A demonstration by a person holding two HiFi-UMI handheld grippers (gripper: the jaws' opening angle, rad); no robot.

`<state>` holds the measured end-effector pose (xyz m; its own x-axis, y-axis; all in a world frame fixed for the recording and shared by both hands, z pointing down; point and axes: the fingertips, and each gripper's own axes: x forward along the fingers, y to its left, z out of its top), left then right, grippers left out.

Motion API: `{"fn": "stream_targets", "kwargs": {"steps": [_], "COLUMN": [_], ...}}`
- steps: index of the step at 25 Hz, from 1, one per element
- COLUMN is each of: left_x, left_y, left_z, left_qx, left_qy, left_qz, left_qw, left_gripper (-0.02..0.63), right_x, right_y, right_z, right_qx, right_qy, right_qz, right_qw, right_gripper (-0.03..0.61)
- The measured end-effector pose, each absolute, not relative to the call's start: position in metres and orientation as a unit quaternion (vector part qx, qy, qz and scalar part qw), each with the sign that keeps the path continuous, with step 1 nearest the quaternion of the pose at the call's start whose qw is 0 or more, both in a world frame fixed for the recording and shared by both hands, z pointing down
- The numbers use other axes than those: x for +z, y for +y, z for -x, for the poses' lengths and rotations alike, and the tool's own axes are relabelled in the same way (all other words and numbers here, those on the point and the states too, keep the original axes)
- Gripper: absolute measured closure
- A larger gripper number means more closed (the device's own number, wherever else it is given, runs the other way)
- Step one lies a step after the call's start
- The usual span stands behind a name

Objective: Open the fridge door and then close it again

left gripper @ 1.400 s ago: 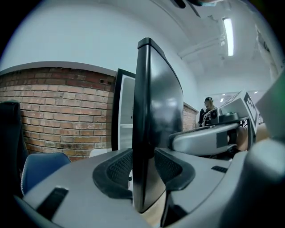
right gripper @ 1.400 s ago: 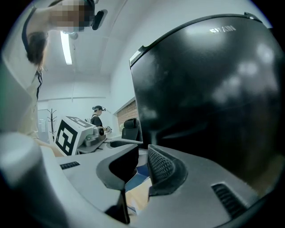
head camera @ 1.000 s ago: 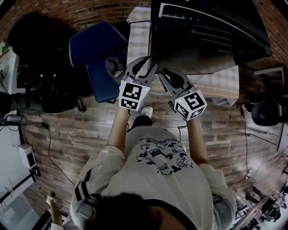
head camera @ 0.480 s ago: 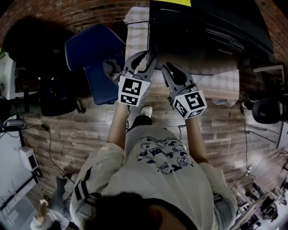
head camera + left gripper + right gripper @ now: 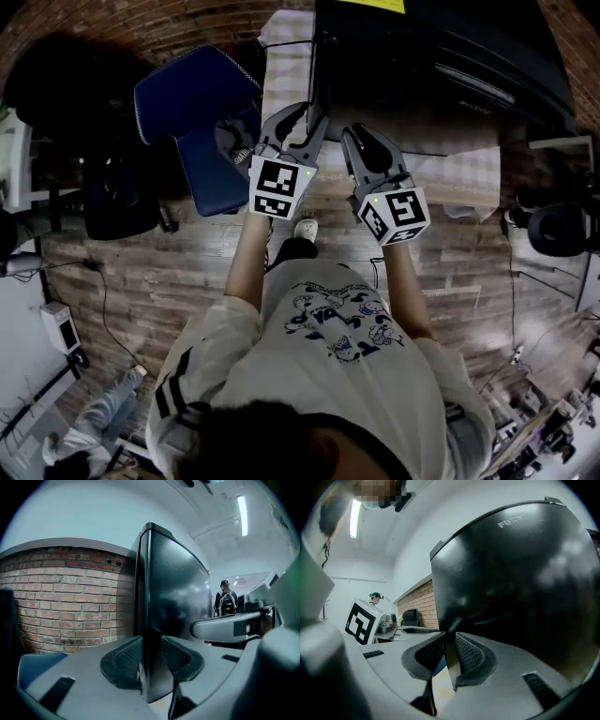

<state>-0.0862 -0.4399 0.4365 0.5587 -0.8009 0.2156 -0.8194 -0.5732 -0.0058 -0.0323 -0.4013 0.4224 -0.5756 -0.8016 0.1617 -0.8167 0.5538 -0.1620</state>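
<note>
Fridge [image 5: 441,56] first: the black cabinet stood on a table [image 5: 450,173] covered with a checked cloth, straight ahead of my two tongs. In the head view both of them met it at its front left corner. Wood-plank floor [image 5: 141,281] spread out below, and a brick wall [image 5: 65,597] filled the left of the left gripper view. A blue chair [image 5: 192,112] stood just beside the table on my left.

The fridge door [image 5: 511,583] showed as a glossy black panel with pale lettering near its top that I could not read. No view let me tell how far it stood off the cabinet.

My left gripper [image 5: 150,660] was clamped on the door's left edge. The dark edge ran straight down between the ribbed pads [image 5: 124,660], both pressed against it, and the jaws had just closed a little tighter on it. My right gripper [image 5: 449,656] sat near it on the right, aimed at the same edge. Its jaws were drawn close, the door's dark edge filled the slot between them, and a pad lay against each side.

Each tong carried its marker cube [image 5: 278,187] at the end nearest me.
</note>
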Motion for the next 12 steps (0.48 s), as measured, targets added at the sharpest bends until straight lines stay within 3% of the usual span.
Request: {"fn": "stream_targets", "kwargs": {"steps": [12], "left_x": [0.424], "left_y": [-0.412], "left_z": [0.096], "left_qx": [0.081], "left_qy": [-0.480], "left_qz": [-0.872], "left_qw": [0.044], "left_gripper": [0.479], "right_x": [0.416], "right_y": [-0.390], "right_z": [0.033], "right_qx": [0.112], "right_qy": [-0.860], "right_qz": [-0.497], "right_qw": [0.027], "right_gripper": [0.508]}}
